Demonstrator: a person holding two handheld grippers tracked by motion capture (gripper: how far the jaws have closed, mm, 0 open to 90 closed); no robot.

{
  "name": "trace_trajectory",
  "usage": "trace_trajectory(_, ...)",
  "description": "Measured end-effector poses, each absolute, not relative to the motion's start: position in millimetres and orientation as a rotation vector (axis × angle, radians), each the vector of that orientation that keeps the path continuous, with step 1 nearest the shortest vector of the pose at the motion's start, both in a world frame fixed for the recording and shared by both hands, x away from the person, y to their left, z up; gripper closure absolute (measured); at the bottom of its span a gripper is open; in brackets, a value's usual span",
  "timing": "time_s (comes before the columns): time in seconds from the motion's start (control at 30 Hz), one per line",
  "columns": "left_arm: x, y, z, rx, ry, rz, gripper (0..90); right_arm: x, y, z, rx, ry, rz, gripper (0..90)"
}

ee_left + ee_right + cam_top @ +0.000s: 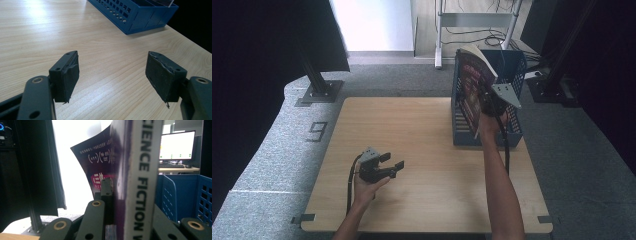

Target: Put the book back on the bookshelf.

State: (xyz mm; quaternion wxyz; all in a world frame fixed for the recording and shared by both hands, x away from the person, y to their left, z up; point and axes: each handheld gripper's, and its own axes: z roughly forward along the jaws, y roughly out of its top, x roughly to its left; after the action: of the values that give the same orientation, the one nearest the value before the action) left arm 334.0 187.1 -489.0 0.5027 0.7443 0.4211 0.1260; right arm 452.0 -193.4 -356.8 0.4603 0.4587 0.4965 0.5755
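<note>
Right claw (490,100) clamped on the book (474,82) near its spine; a floppy paperback, covers curl; left claw (391,163) apart

The right gripper (488,101) clamps a dark-covered paperback book (472,82) above the blue perforated plastic rack (516,127). The left gripper (388,165), fingers (398,164) apart, rests on the light wooden bench (422,150).
</note>
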Motion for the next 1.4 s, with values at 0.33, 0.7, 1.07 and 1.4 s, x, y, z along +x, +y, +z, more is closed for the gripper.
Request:
trace_trajectory(0.33,333.8,189.9,-489.0,1.791,1.021,0.298,27.2,462.6,-186.4,-359.3,1.149,1.208,1.402,81.0)
trace_trajectory(0.7,333.9,190.2,-488.3,1.781,1.02,0.291,27.2,477.7,-183.7,-367.7,1.175,1.173,1.398,80.9)
trace_trajectory(1.07,333.5,192.7,-487.9,1.776,1.025,0.295,27.2,491.8,-176.9,-374.3,1.175,1.162,1.376,80.9)
trace_trajectory(1.4,333.0,192.1,-488.4,1.774,1.029,0.296,27.2,497.7,-174.9,-373.0,1.16,1.157,1.34,80.9)
